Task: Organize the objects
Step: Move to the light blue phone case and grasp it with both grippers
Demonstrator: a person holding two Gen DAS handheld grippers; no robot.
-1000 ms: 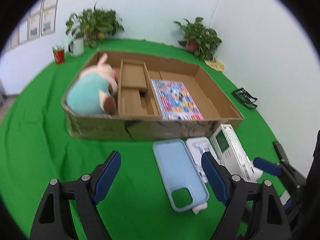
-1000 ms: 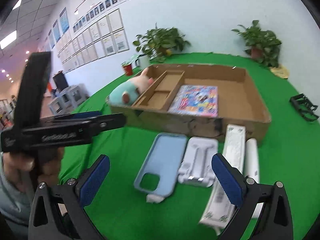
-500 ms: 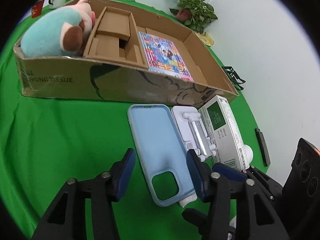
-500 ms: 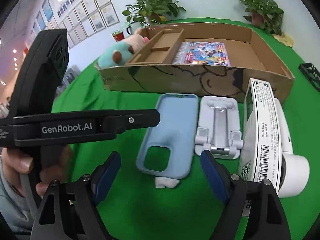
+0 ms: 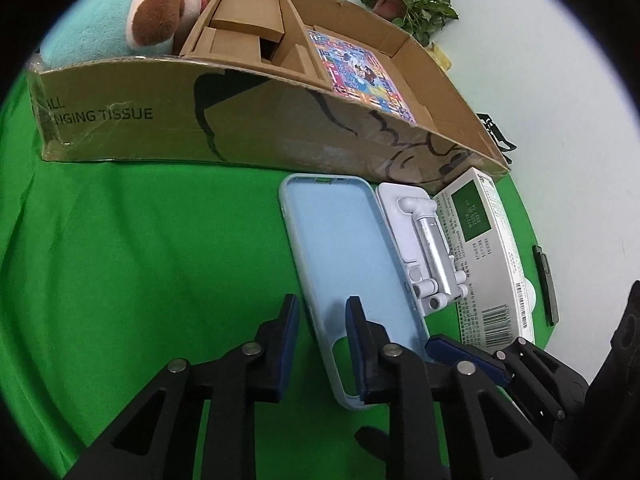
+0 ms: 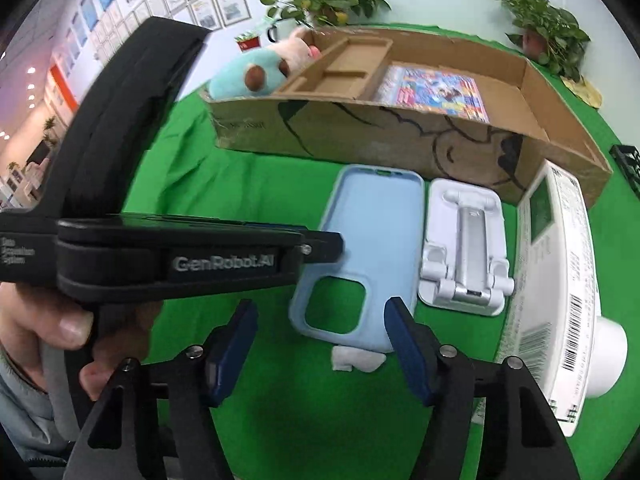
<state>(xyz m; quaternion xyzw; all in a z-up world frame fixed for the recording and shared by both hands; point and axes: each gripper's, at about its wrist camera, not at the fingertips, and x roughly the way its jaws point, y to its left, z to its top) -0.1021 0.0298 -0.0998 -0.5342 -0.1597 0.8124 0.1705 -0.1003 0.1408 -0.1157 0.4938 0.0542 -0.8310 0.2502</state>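
Observation:
A light blue phone case [image 5: 344, 248] lies open side up on the green cloth in front of the cardboard box [image 5: 248, 128]. My left gripper [image 5: 322, 332] straddles the case's left edge near the camera cutout, jaws narrowed but not pressed on it. In the right wrist view the case [image 6: 368, 248] lies ahead, and my right gripper [image 6: 320, 344] is open around its near end. A white phone stand [image 6: 464, 248] and a white and green carton [image 6: 556, 280] lie to the right of the case.
The box holds a teal plush toy [image 5: 120, 20], cardboard dividers [image 5: 248, 28] and a colourful booklet [image 5: 356, 72]. A white cylinder [image 6: 608, 356] lies beside the carton. A scrap of white paper [image 6: 356, 360] sits under the case's near end. Potted plants [image 6: 544, 20] stand behind.
Both grippers have moved down and forward to the phone case. The left jaws have narrowed around its left edge. The right jaws have narrowed a little.

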